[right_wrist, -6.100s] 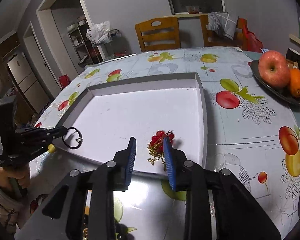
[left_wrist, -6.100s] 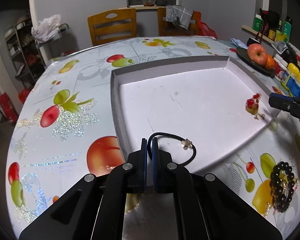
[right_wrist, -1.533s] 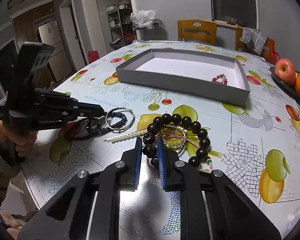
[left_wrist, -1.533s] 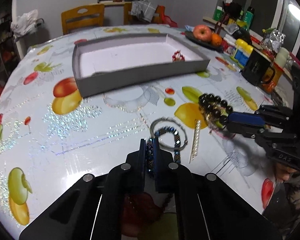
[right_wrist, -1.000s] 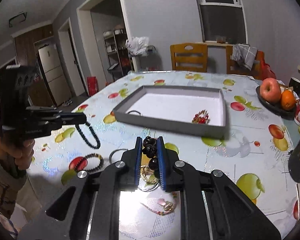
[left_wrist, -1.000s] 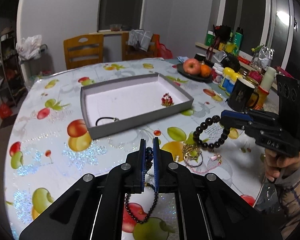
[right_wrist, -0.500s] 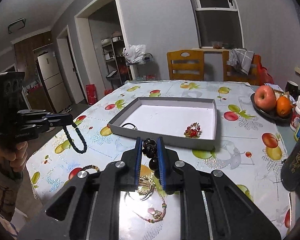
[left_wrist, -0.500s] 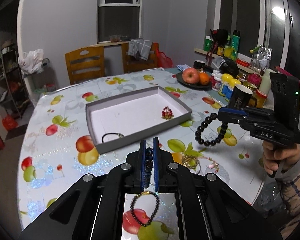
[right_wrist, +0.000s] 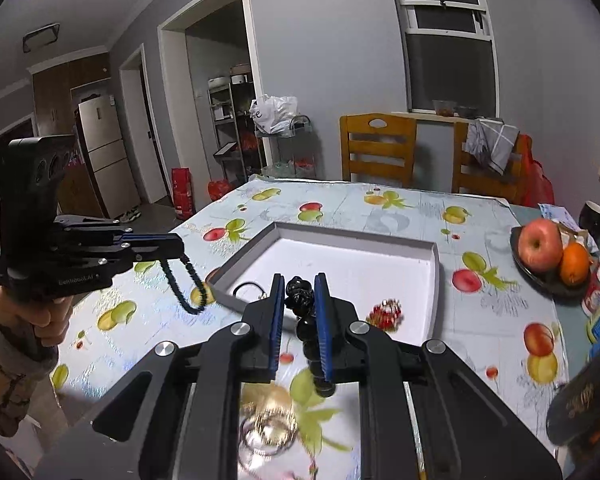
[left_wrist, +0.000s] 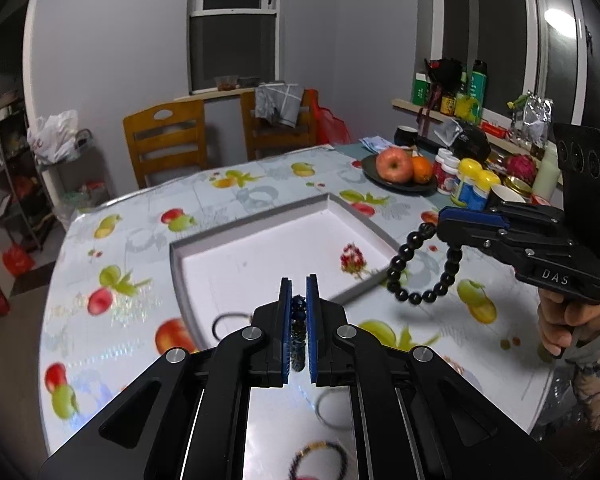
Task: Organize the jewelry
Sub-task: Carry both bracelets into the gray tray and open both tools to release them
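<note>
My left gripper is shut on a small dark-blue bead bracelet, held in the air above the table near the front wall of the grey tray; the bracelet hangs as a loop in the right wrist view. My right gripper is shut on a large black bead bracelet, which hangs below it beside the tray's right corner. In the tray lie a red-and-gold brooch and a black hair tie.
More jewelry lies on the fruit-print tablecloth near me: a ring-shaped bangle, a beaded bracelet and gold chains. A fruit plate, jars and a dark mug stand at the right. Chairs stand behind the table.
Both grippers have moved forward toward the tray with their bracelets in them. The tray looks closer in both views.
</note>
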